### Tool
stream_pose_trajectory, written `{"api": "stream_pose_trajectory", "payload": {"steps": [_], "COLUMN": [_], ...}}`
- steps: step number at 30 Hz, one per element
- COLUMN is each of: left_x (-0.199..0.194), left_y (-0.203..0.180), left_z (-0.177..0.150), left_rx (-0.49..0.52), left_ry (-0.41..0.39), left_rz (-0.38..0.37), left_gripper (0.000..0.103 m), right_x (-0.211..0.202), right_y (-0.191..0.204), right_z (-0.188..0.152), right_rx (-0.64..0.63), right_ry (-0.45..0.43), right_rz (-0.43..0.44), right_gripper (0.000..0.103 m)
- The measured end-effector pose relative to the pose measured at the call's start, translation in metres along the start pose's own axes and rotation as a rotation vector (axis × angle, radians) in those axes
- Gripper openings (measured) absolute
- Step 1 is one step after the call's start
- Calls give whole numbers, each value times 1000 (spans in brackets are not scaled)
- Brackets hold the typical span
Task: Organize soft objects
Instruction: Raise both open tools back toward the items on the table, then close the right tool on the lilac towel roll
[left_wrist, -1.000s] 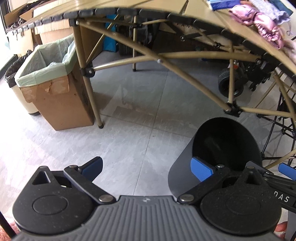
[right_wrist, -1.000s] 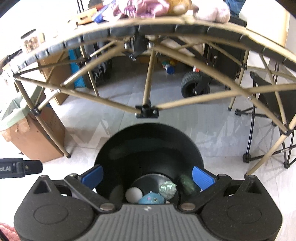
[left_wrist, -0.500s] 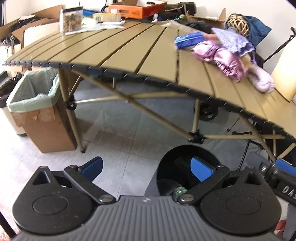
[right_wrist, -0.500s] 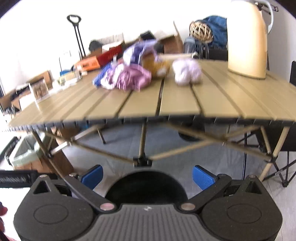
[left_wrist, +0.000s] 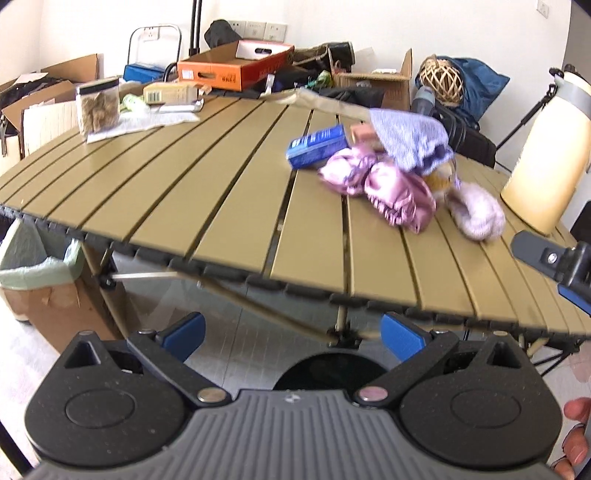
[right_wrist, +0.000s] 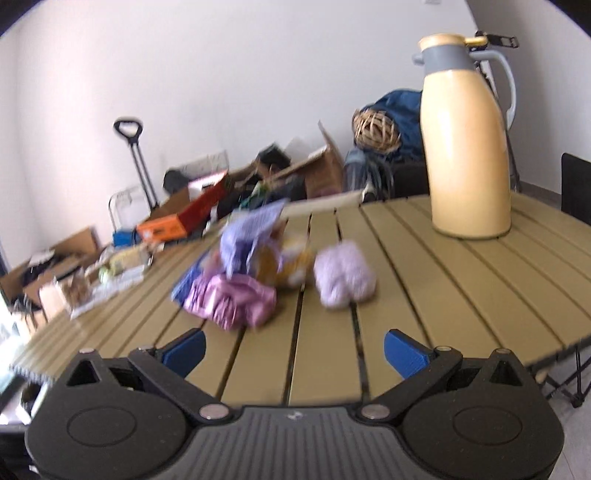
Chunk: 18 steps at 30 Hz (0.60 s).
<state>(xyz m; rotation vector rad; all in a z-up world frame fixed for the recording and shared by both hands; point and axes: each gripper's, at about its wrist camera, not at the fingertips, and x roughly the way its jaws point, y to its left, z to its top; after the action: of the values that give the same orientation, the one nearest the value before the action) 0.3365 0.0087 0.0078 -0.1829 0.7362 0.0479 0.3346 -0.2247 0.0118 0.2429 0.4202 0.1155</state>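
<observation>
My table (left_wrist: 229, 192) is olive-tan slats; on it I see a shiny pink satin bundle (left_wrist: 384, 188), a pale lilac fluffy ball (right_wrist: 343, 277), a blue packet (left_wrist: 317, 146), and a cream jug (right_wrist: 467, 147) with a grey collar.

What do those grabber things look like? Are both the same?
Yes, they match. The left gripper and right gripper each have a ribbed grey body, two round black discs, black link arms with silver pivot pins, and flat blue pads on the fingers. A tiny white logo sits on the grey part. No cables or sleeves show.
</observation>
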Motion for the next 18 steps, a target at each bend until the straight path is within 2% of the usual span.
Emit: {"api": "stream_pose_trajectory", "payload": {"steps": [4,10,18], "left_x": [7,18,43], "left_y": [-5,-11,-19], "left_z": [21,44,69], "left_rx": [-14,-38,-24], "left_ry": [-31,-65,-71], "left_rz": [3,-4,10], "left_gripper": [103,103,103], "right_x": [12,38,84], "right_y": [-8,-19,-21], "right_z": [16,34,44], "right_rx": [18,32,-46], "right_ry": [-50,-64,-11], "right_rz": [-17,-27,-123], "right_gripper": [103,103,103]}}
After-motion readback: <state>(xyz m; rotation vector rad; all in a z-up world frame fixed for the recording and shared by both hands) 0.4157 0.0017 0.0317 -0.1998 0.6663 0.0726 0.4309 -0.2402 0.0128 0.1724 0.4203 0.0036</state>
